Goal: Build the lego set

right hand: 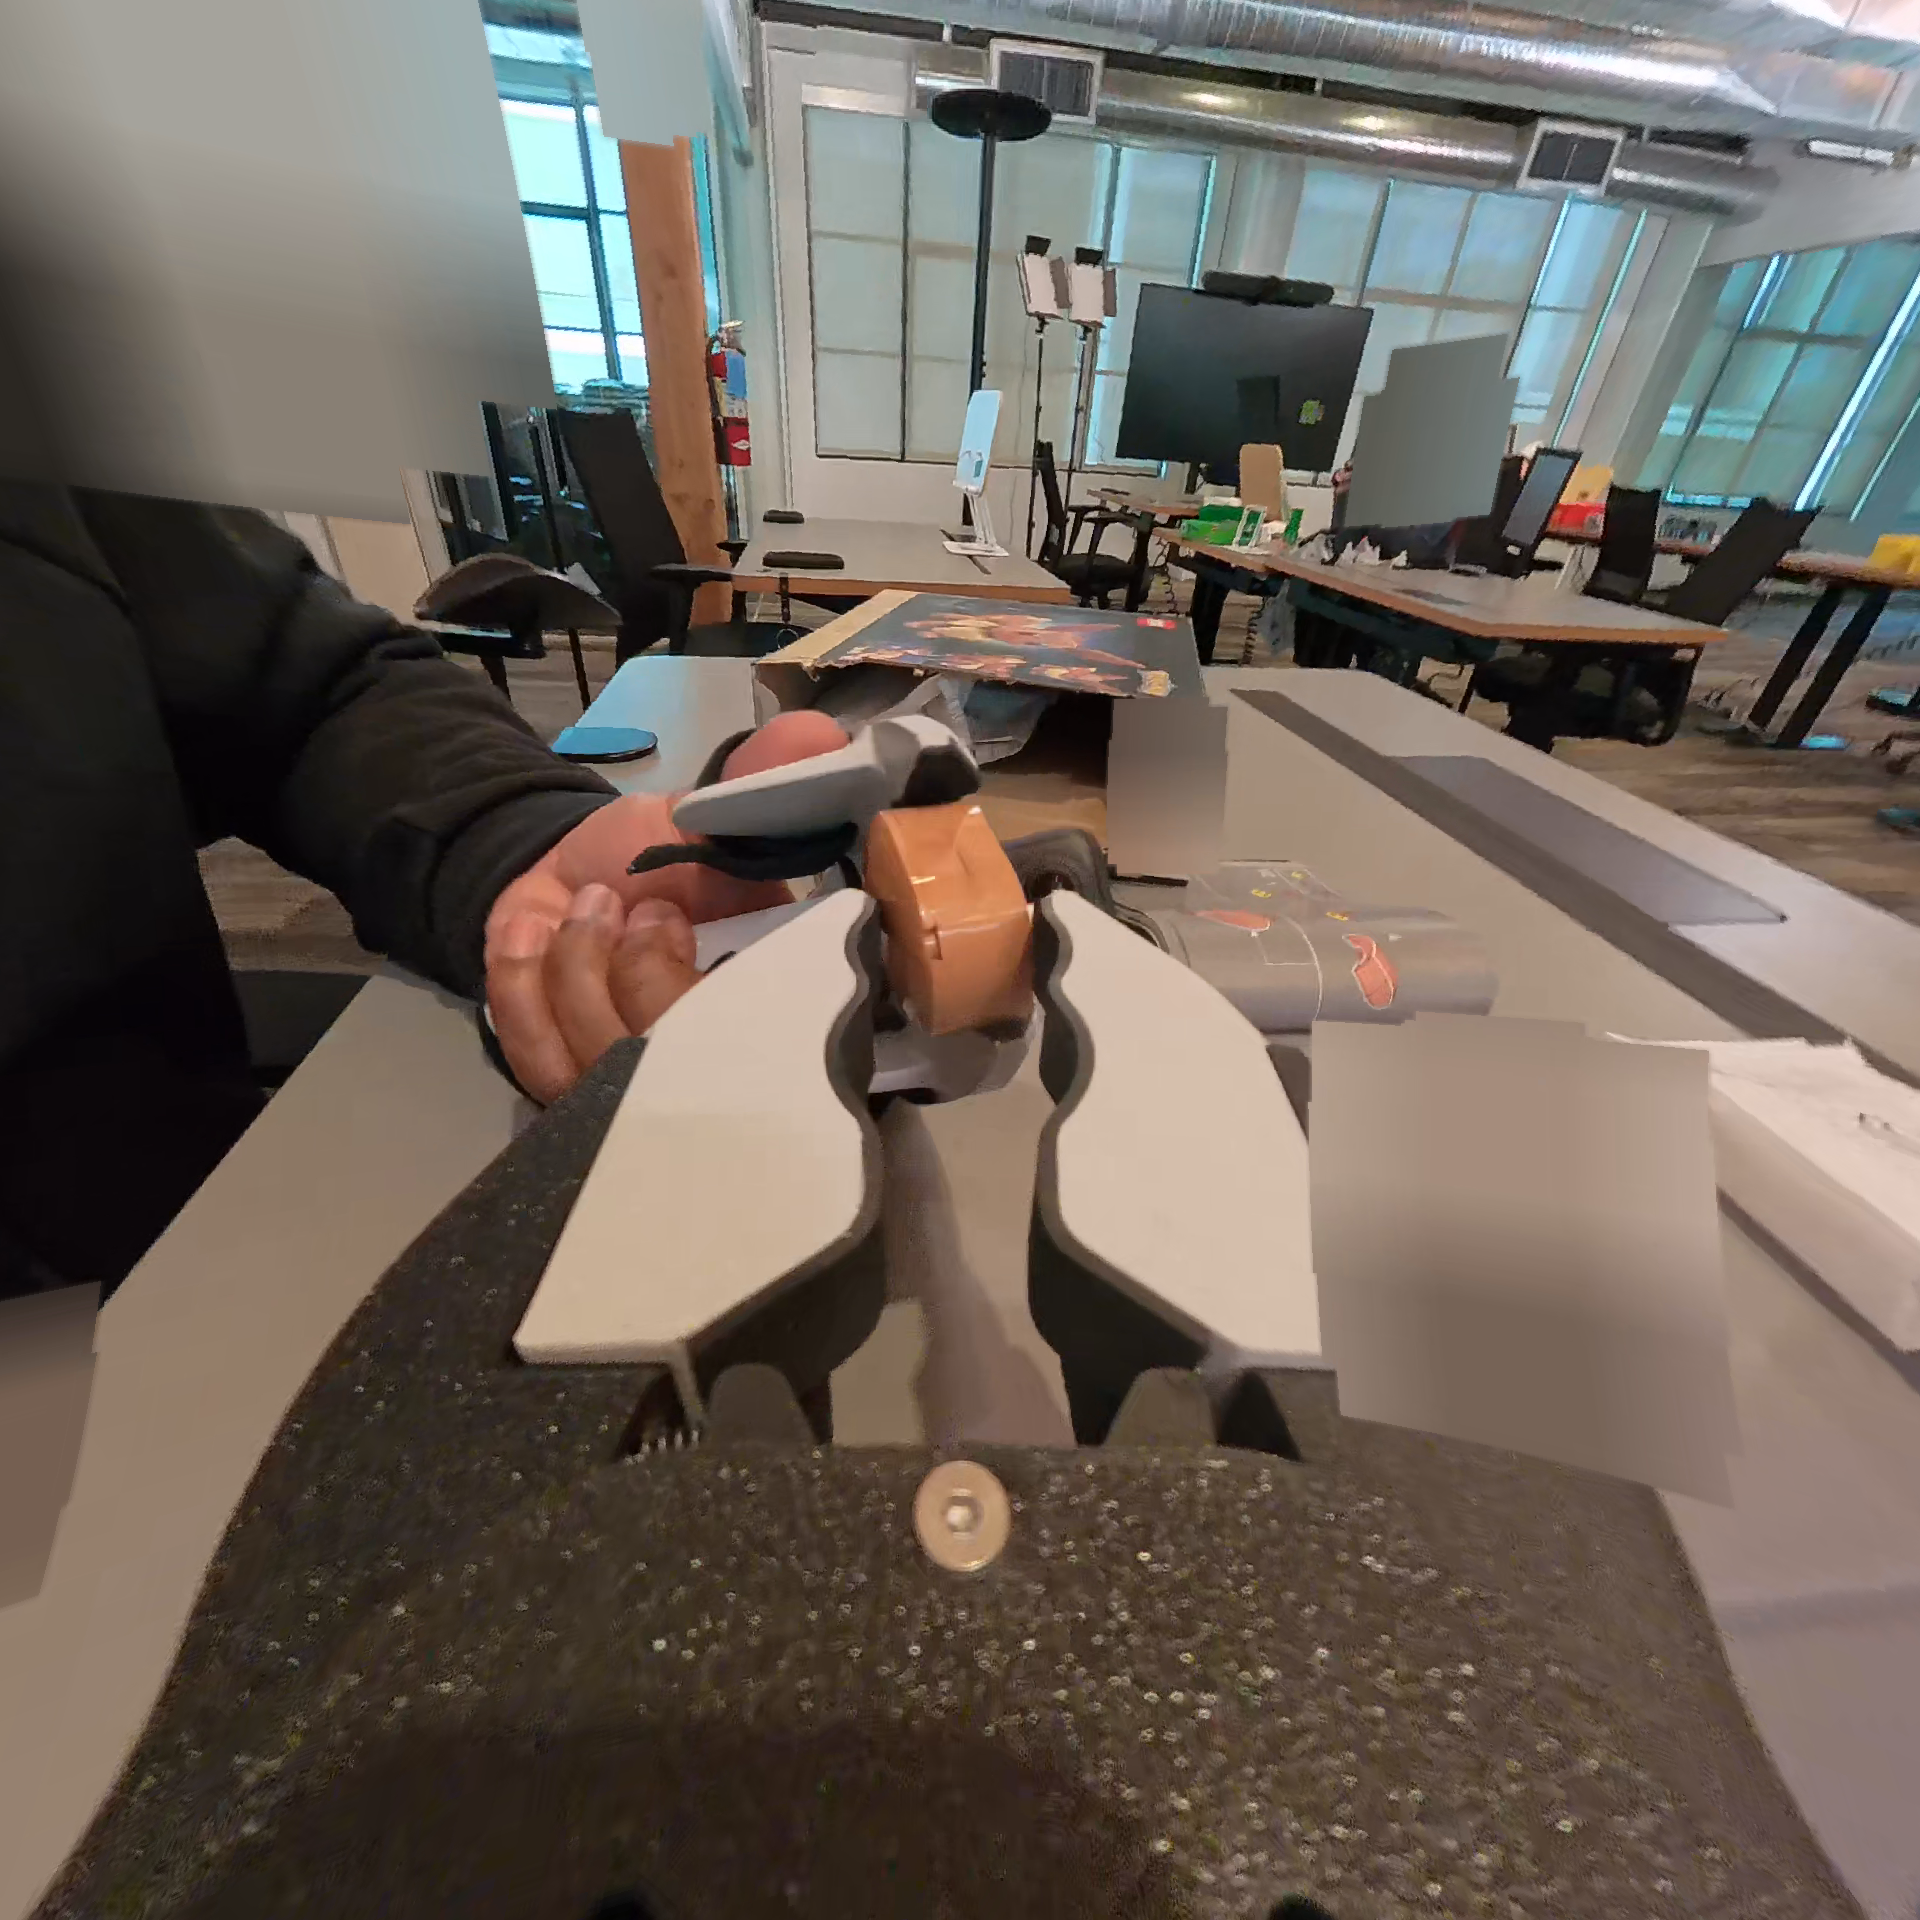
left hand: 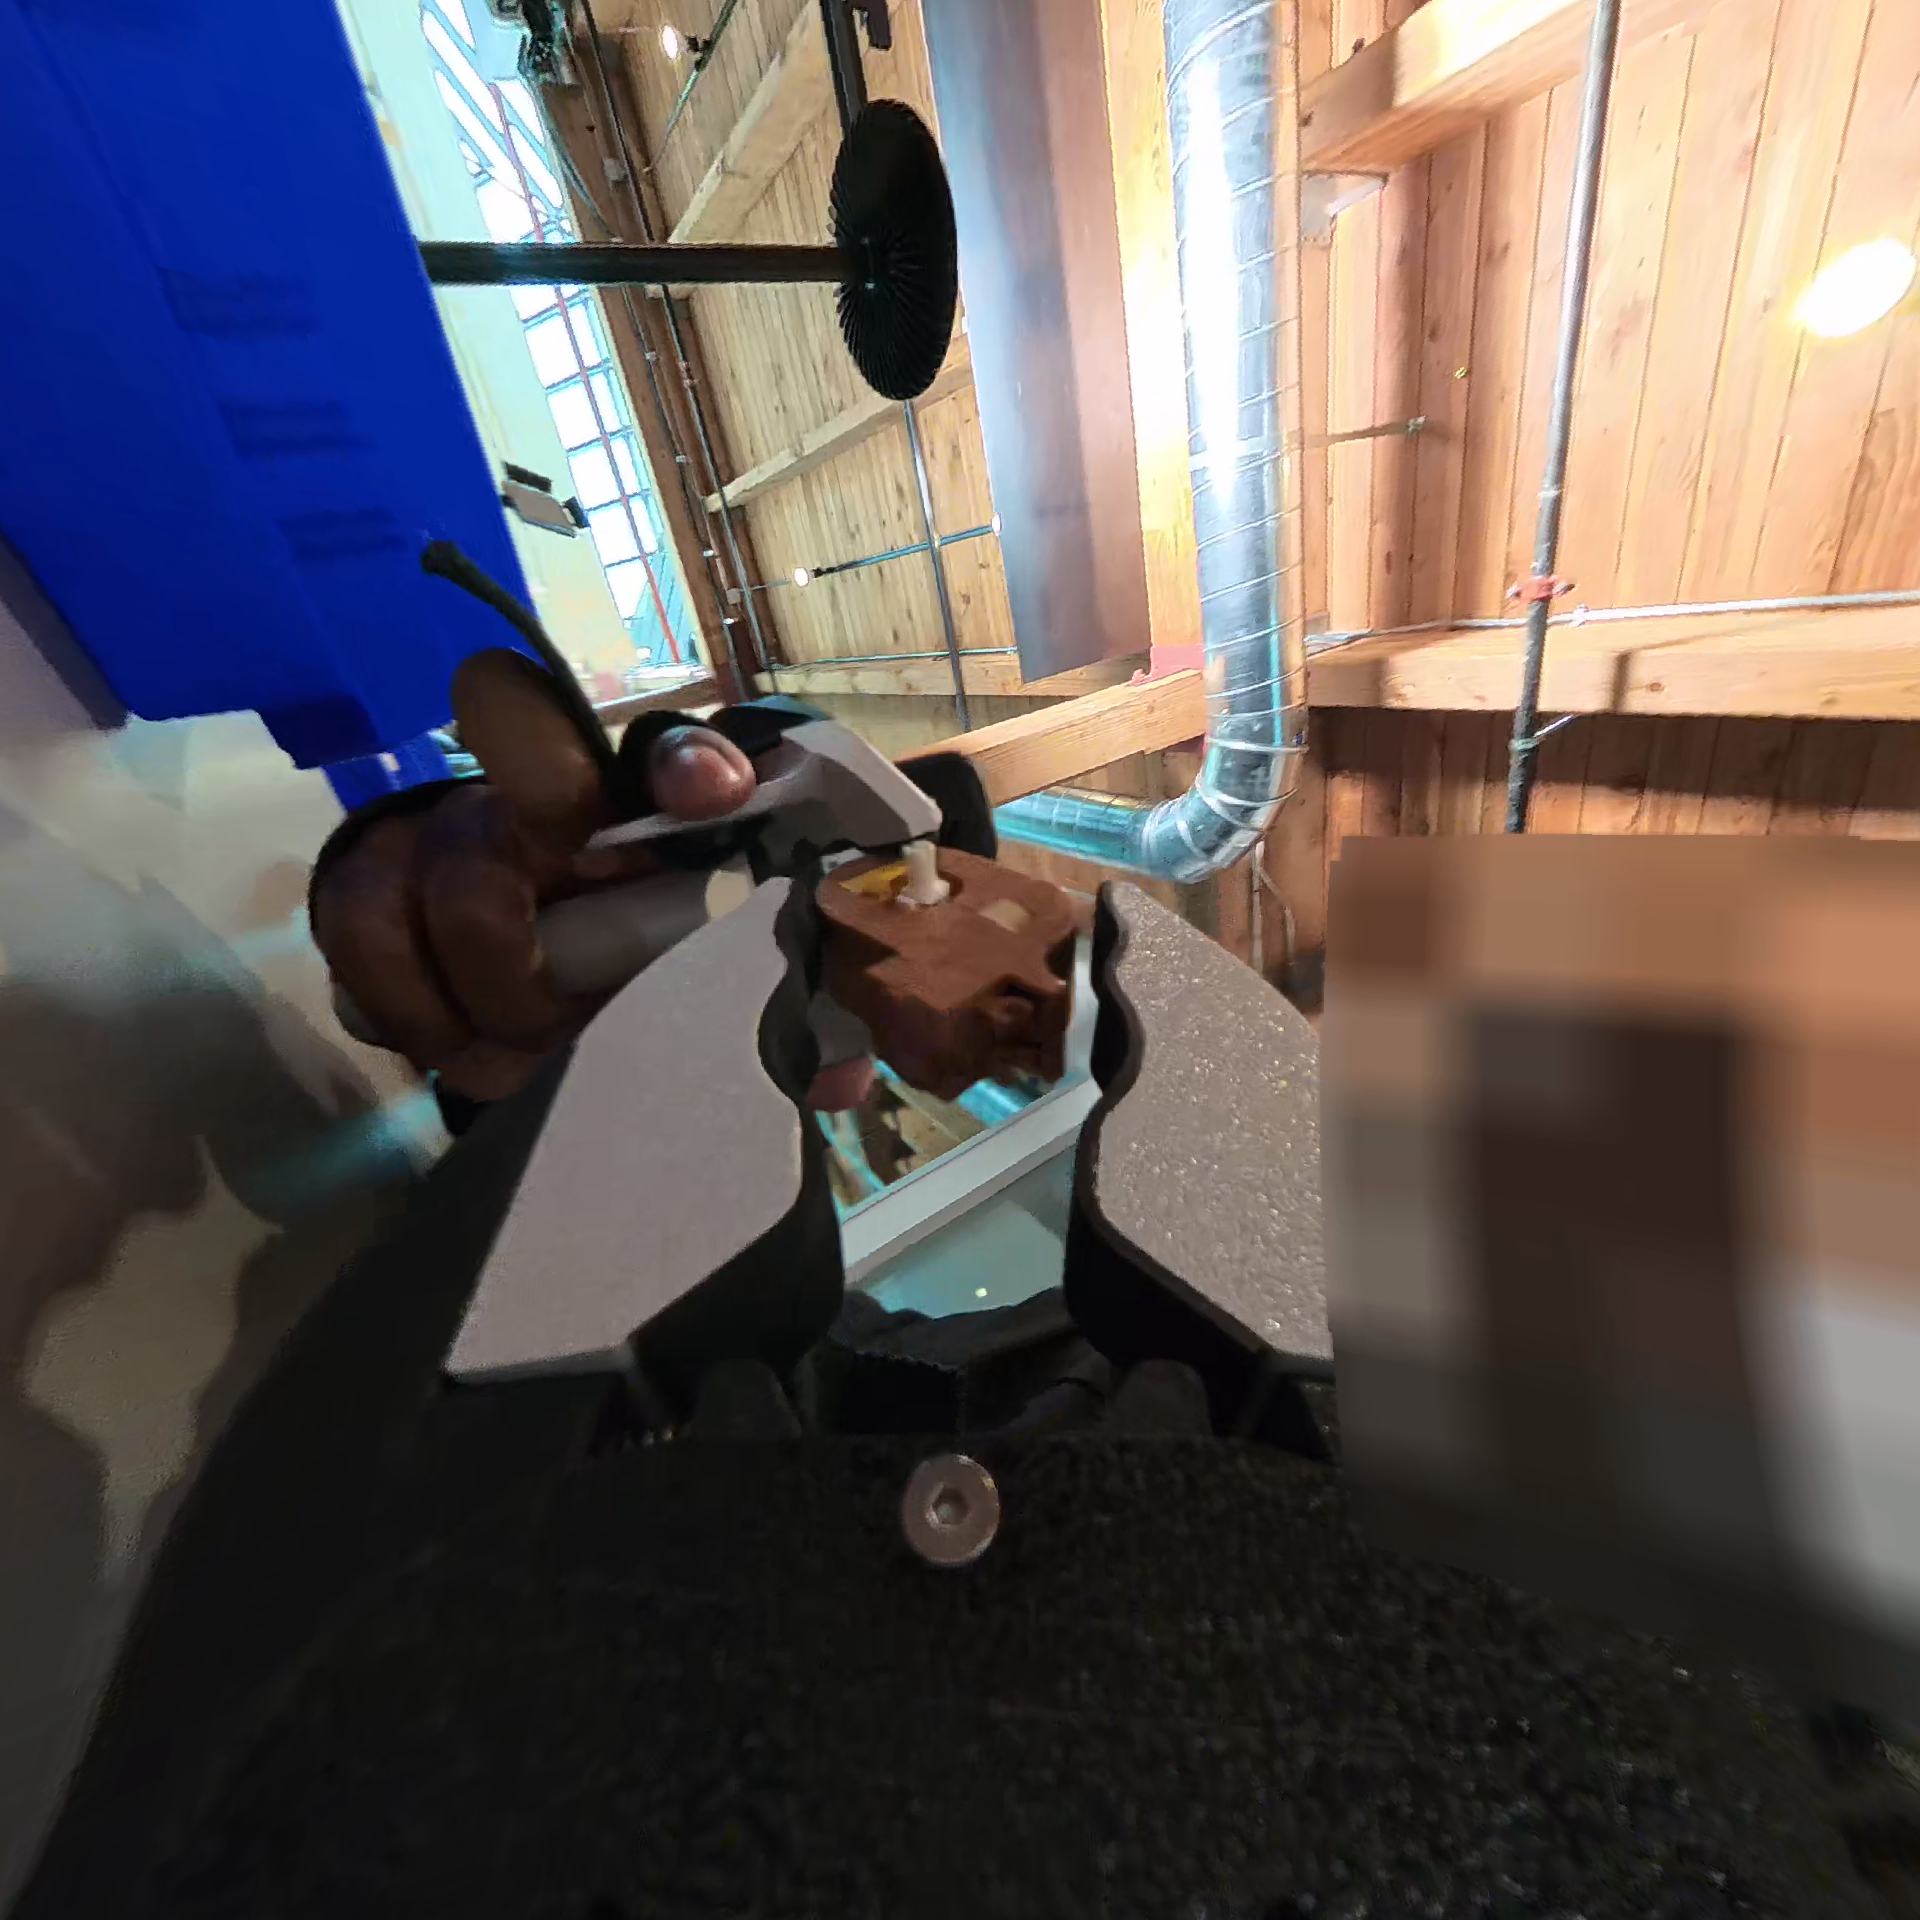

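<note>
- the left gripper [left hand: 951, 966] points up toward a wooden ceiling and a silver duct [left hand: 1231, 416]; the brown lego assembly [left hand: 951, 971] sits between its fingertips.
- the assembly touches the left finger, while a narrow gap seems to show at the right finger, so i cannot tell whether this gripper is clenched on it.
- a small white peg [left hand: 921, 871] stands on top of the brown assembly, next to a yellow piece [left hand: 873, 883].
- the other gripper's grey tip [left hand: 842, 790] reaches the peg from the left, held by a hand [left hand: 468, 883].
- in the right wrist view, the right gripper [right hand: 951, 961] is clamped on the tan, rounded lego part [right hand: 951, 935], raised above the grey table [right hand: 312, 1195].
- the far gripper [right hand: 831, 790] meets that part from above, a hand [right hand: 582, 935] behind it.
- an opened lego box [right hand: 987, 644] and an instruction booklet [right hand: 1340, 961] lie on the table beyond.
</note>
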